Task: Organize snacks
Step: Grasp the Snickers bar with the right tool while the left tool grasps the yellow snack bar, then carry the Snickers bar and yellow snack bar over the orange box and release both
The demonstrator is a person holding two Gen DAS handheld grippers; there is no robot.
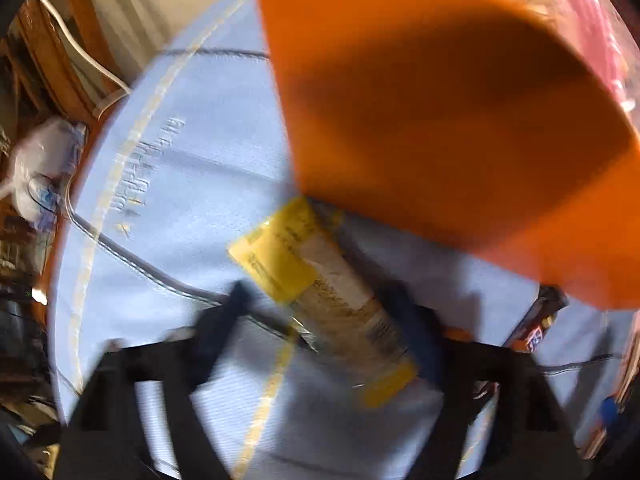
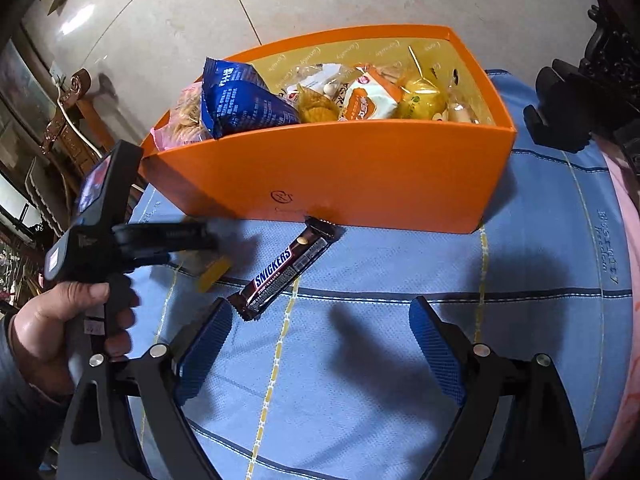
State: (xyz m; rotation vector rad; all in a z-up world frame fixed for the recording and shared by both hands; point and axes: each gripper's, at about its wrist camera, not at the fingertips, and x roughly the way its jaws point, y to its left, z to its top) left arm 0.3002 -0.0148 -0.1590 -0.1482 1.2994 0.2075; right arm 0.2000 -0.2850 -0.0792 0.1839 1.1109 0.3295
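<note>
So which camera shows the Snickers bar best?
The right wrist view. There the Snickers bar lies whole and sharp on the blue cloth, in front of the orange box, its name readable. In the left wrist view only one end of it peeks out at the edge, blurred, below the box.

One orange box (image 2: 360, 184), centre frame. One Snickers bar (image 2: 284, 270) lower centre. One yellow-ended snack packet (image 1: 324, 300). One blue chip bag (image 2: 240, 100) upper left.

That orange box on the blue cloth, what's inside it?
The orange box holds wrapped snacks: a blue bag, an orange-and-white packet, yellow pieces. Whatever lies beneath them is covered.
</note>
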